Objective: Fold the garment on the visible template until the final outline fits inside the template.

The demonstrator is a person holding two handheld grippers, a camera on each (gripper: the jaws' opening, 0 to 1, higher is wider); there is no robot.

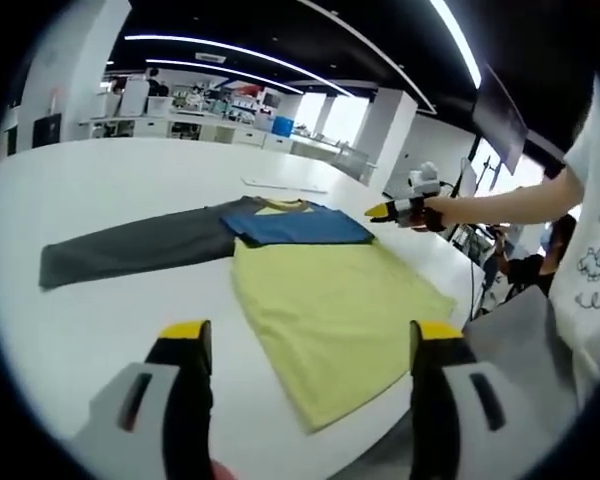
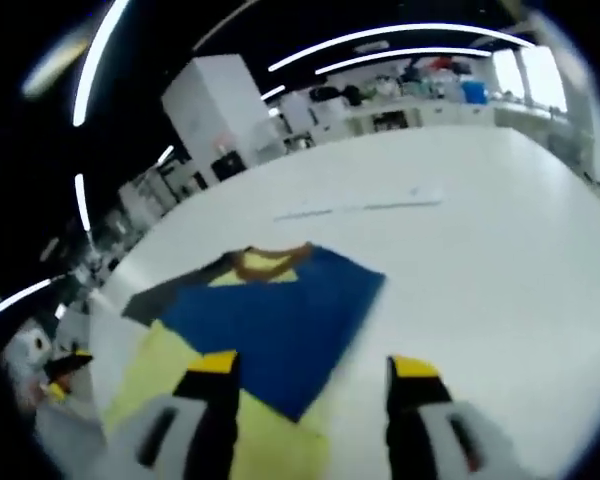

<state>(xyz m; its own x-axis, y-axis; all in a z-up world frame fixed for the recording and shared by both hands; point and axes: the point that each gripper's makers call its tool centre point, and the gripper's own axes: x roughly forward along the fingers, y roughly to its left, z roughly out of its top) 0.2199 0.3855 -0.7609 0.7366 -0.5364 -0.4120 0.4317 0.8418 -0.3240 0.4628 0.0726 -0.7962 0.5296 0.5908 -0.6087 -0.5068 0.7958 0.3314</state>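
Both grippers open and empty: shirt (image 1: 330,300) lies at 12 o'clock of the left gripper (image 1: 305,345), grey sleeve (image 1: 130,245) stretching toward 10.

Broad white counter (image 1: 110,180) in a large open room; dark ceiling (image 1: 280,30) crossed by long curved light strips (image 1: 230,50); white square pillars (image 1: 400,130) at the far side; cluttered white desks (image 1: 180,125) along the far wall; bright windows (image 1: 345,115) far right.

Yellow garment (image 1: 330,310) with blue fold and grey sleeve, white table (image 1: 130,180), yellow-tipped black grippers
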